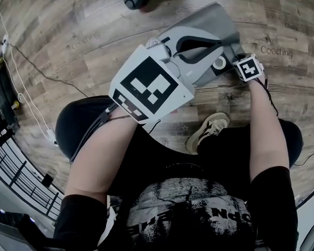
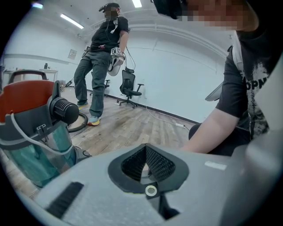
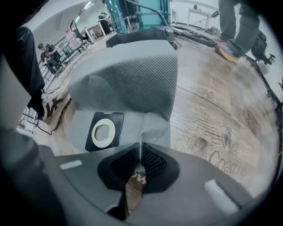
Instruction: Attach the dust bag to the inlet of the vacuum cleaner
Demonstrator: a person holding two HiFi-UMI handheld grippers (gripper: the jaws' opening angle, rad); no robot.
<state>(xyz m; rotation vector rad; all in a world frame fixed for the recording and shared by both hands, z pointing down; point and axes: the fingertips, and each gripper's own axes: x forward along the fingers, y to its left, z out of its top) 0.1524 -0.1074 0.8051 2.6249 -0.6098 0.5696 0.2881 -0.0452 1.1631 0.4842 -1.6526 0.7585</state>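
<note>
The grey fabric dust bag (image 3: pixel 132 79) lies flat on the wooden floor in front of me, also in the head view (image 1: pixel 217 23). Its black collar with a white ring (image 3: pixel 104 131) faces up near the bag's near end. My right gripper (image 3: pixel 140 150) points steeply down and is shut on the bag's near edge, with fabric pinched between its pads. My left gripper (image 2: pixel 145 152) is shut with nothing in it and is held above the floor. Ahead of it stands the vacuum cleaner (image 2: pixel 35 128), with a red lid, a teal body and a black inlet tube.
A person (image 2: pixel 104 48) stands behind the vacuum, near an office chair (image 2: pixel 130 88). The vacuum's hose (image 3: pixel 199 37) lies on the floor beyond the bag. My shoe (image 1: pixel 209 129) rests close to the bag. A white cable (image 1: pixel 27 102) runs along the floor at left.
</note>
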